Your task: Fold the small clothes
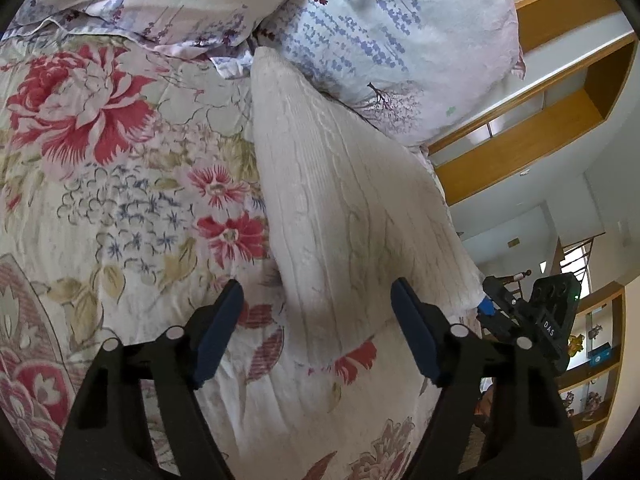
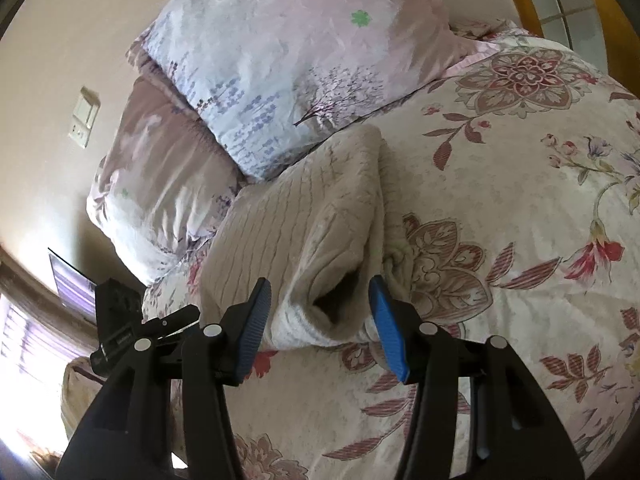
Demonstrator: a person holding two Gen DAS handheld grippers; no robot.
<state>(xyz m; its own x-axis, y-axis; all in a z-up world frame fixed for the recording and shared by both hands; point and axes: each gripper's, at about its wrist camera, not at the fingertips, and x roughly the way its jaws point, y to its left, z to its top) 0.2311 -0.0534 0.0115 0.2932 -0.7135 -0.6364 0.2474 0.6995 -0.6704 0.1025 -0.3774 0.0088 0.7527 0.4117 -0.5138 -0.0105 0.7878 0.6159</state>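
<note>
A cream ribbed knit garment (image 1: 344,200) lies folded into a long strip on the floral bedspread (image 1: 120,208), its far end against the pillows. My left gripper (image 1: 318,314) is open and hovers over the strip's near end, pads clear of the cloth. In the right wrist view the same garment (image 2: 296,216) shows a folded end with a dark gap in it. My right gripper (image 2: 320,314) is open and straddles that end. Its blue pads (image 2: 386,328) sit beside the cloth without pinching it.
Two lilac-print pillows (image 1: 392,40) (image 2: 280,72) lie at the head of the bed, touching the garment. Wooden shelving (image 1: 560,92) stands beyond the bed's edge. A wall with a switch plate (image 2: 84,118) is behind the pillows. Bare bedspread (image 2: 520,200) stretches to the right.
</note>
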